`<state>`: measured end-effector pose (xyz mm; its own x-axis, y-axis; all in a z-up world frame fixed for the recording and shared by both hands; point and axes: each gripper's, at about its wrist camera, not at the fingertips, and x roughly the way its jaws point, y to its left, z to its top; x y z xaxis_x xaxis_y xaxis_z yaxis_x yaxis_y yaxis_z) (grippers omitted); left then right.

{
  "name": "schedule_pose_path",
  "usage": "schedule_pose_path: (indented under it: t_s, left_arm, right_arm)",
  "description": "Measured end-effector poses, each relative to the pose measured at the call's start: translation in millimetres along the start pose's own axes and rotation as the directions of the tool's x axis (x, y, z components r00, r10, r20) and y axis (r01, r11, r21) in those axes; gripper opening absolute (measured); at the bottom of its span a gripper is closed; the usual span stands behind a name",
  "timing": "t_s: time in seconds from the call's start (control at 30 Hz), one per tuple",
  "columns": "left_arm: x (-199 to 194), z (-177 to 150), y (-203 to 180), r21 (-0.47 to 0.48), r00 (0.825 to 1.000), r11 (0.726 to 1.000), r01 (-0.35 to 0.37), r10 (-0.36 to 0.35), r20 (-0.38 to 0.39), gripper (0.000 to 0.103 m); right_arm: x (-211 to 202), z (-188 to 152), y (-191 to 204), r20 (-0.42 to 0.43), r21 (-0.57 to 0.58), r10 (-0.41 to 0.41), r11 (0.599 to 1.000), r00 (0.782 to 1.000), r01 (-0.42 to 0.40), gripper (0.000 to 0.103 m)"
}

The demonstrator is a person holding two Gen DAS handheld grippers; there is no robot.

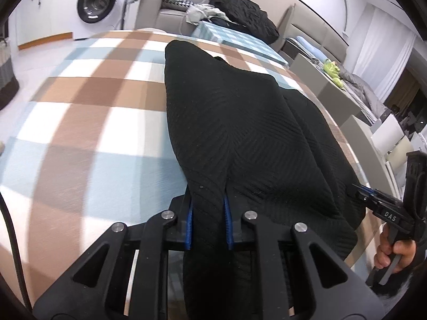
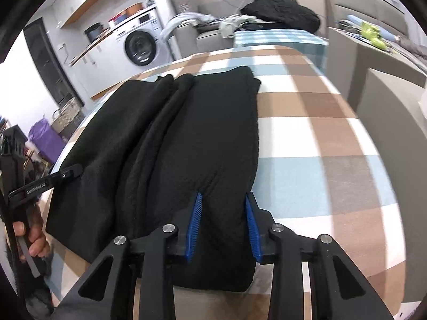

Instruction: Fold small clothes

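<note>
On a bench (image 1: 66, 122) draped in a brown, blue and white check cloth, a black knit garment (image 1: 226, 122) lies stretched with its long axis running from the bottom of each wrist view toward the upper middle, its far end at a corner high in the frame. At bottom centre of the left wrist view, the left hand-held gripper (image 1: 208, 213) has its blue-padded fingers (image 1: 189, 224) drawn in close on a raised ridge of the garment's near hem, pinching the fabric between them. At the right edge of that view the right hand-held gripper (image 1: 360, 190) meets the same hem from the side. In the right wrist view the garment (image 2: 186, 133) fills the left and centre of the frame, and the right hand-held gripper (image 2: 222, 226) shows its jaws set somewhat wider, with the near-right corner of the cloth bunched between the pads (image 2: 193, 226), apparently gripped. Both tools sit level on the near edge, so the fold looks set to carry the hem away toward the far end.
</note>
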<state>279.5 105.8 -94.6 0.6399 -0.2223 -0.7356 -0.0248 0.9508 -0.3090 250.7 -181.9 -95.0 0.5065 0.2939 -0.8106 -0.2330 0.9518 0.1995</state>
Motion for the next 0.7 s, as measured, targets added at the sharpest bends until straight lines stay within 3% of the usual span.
schedule_pose_path:
  t_s: [0.2, 0.47, 0.7]
  left_arm:
    - [-27.1, -19.5, 33.2, -0.022, 0.999, 0.999, -0.04, 0.041, 0.013, 0.015]
    - [-49.2, -37.3, 45.2, 0.017, 0.995, 0.995, -0.097, 0.096, 0.037, 0.016]
    - [-60.9, -45.4, 33.7, 0.046, 0.987, 0.987, -0.154, 0.152, 0.045, 0.023]
  right_arm:
    - [6.6, -12.4, 36.1, -0.028, -0.063, 0.051, 0.997, 0.998, -0.053, 0.034]
    - [2.1, -31.4, 60.8, -0.044, -0.103, 0.078, 0.991, 0.996, -0.083, 0.034]
    - [-2.9, -36.0, 63.5, -0.02, -0.117, 0.031, 0.993, 0.999, -0.033, 0.036]
